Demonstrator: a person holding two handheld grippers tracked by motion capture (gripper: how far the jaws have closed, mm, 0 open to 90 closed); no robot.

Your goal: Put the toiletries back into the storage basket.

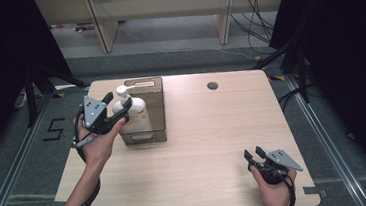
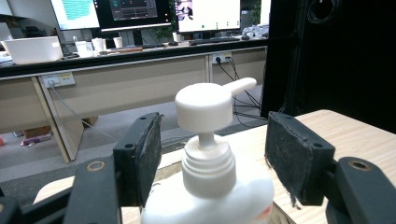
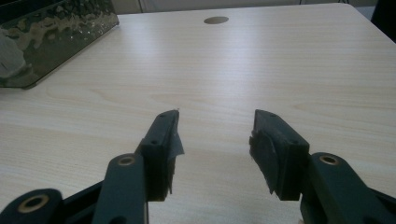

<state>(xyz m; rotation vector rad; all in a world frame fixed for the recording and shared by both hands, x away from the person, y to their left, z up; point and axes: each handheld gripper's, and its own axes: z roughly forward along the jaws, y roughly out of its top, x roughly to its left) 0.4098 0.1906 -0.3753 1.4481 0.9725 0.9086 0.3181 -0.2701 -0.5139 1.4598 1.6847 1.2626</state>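
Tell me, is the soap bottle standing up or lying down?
Standing up: the soap bottle sits in the brown bin, its pump on top.

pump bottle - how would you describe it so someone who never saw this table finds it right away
On the light wooden table, look to the far left for the smoky see-through bin. The pump bottle stands inside it, between the open left tongs. It is the one white thing there, with a long-nosed pump head.

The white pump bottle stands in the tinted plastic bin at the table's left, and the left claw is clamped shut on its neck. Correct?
Not quite. The white pump bottle does stand in the tinted plastic bin, but the left claw is open: in the left gripper view its pads stand clear of the neck on both sides.
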